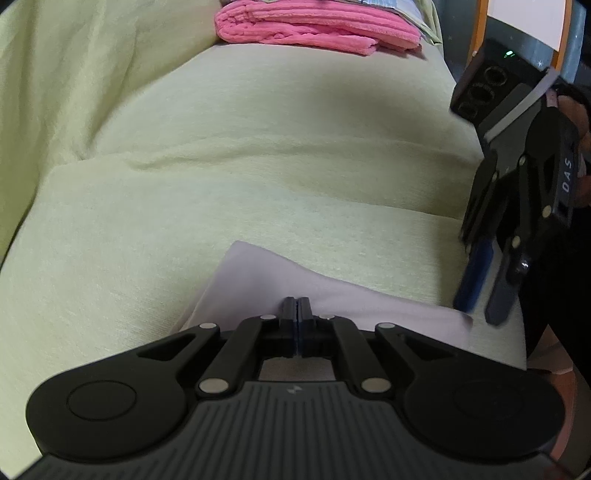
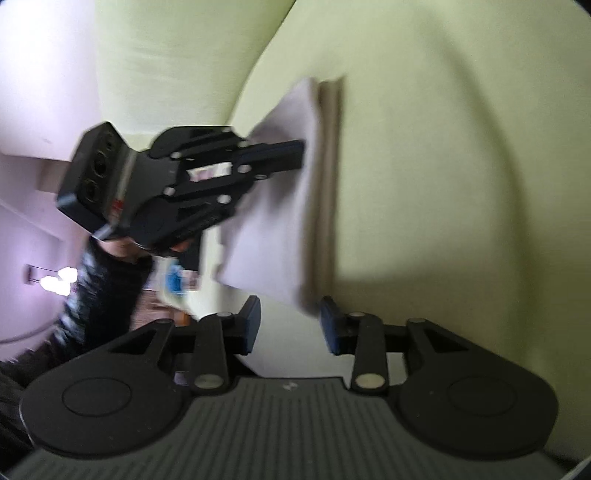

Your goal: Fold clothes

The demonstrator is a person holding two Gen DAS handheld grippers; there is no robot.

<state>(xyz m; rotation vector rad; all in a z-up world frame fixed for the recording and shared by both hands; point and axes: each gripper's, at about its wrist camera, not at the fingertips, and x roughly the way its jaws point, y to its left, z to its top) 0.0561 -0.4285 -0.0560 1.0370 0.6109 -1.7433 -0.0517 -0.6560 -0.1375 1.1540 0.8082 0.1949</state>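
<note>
A pale lilac folded cloth (image 1: 280, 284) lies on the yellow-green sofa seat (image 1: 258, 166). My left gripper (image 1: 297, 306) is shut on the cloth's near edge. In the right wrist view the same cloth (image 2: 280, 206) hangs flat against the sofa, with the left gripper (image 2: 301, 155) clamped on its edge. My right gripper (image 2: 290, 325) is open, its jaws on either side of the cloth's near corner without touching it. It also shows in the left wrist view (image 1: 480, 306) at the right, open just beyond the cloth's corner.
A folded pink towel (image 1: 314, 27) lies at the far end of the sofa seat, with other folded fabric behind it. The sofa backrest (image 1: 55, 74) rises at the left. A lamp (image 2: 59, 280) and room floor lie off the sofa's edge.
</note>
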